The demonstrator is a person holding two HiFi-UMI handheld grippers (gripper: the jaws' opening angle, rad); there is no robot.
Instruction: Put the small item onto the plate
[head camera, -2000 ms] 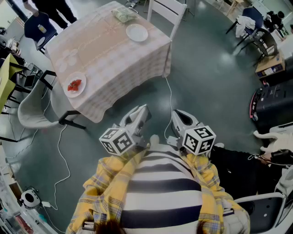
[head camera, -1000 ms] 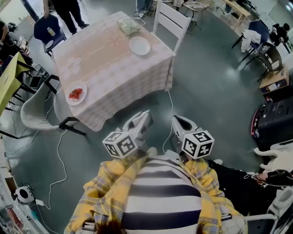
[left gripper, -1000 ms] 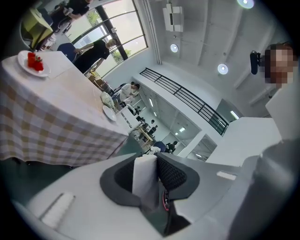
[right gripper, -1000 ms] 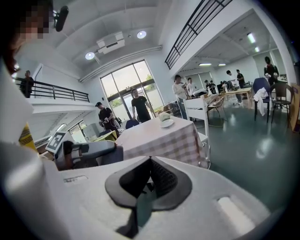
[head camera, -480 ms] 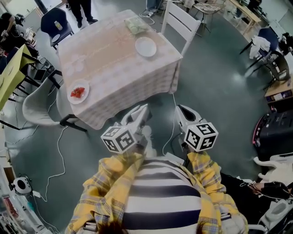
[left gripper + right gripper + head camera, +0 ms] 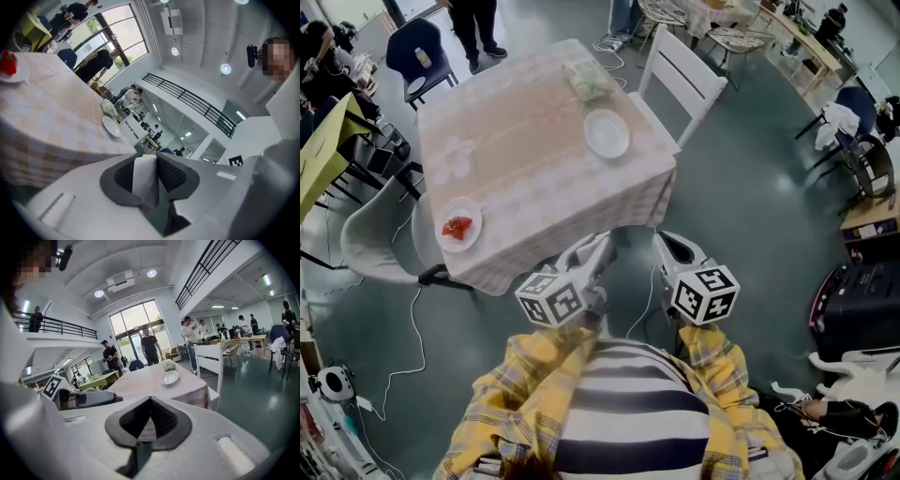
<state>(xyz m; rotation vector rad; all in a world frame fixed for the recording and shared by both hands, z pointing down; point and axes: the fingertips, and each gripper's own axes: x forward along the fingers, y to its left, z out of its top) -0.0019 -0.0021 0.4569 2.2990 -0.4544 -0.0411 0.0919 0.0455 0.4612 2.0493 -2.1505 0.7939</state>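
**Head view.** Black-and-white square markers (the only print to be made out) are carried on the cubes behind the left claw (image 6: 598, 246) and the right claw (image 6: 667, 242). Both are held low before a striped shirt (image 6: 628, 403) and pointed at the worktop (image 6: 516, 159), which is covered by a checked cloth. An empty white plate (image 6: 607, 133) is seen near its far right corner, with a pale green bundle (image 6: 589, 80) beyond it. A second plate (image 6: 474, 240) bearing a red thing (image 6: 457, 226) is set at the near left edge, well apart from the first. A white chair (image 6: 680, 80) is placed at the right side and a grey chair (image 6: 370, 239) at the left. A white cable (image 6: 412, 328) is trailed over the floor.

**Left gripper view.** The small white item (image 6: 144, 180) is shown pinched between the dark ribbed pads of the left claw (image 6: 147, 159) (it cannot be seen from the head). The worktop (image 6: 47, 108) is seen at the left from about edge height, with both plates on it. A square marker (image 6: 236, 161) shows at the right. People (image 6: 98, 58) are gathered by the windows.

**Right gripper view.** The pads of the right claw (image 6: 150, 400) are brought together at the tips with nothing held, and checked cloth shows below them. The empty white plate (image 6: 169, 378) lies ahead on the worktop, with the white chair (image 6: 213, 359) to its right. The second plate is given only by the other two views.
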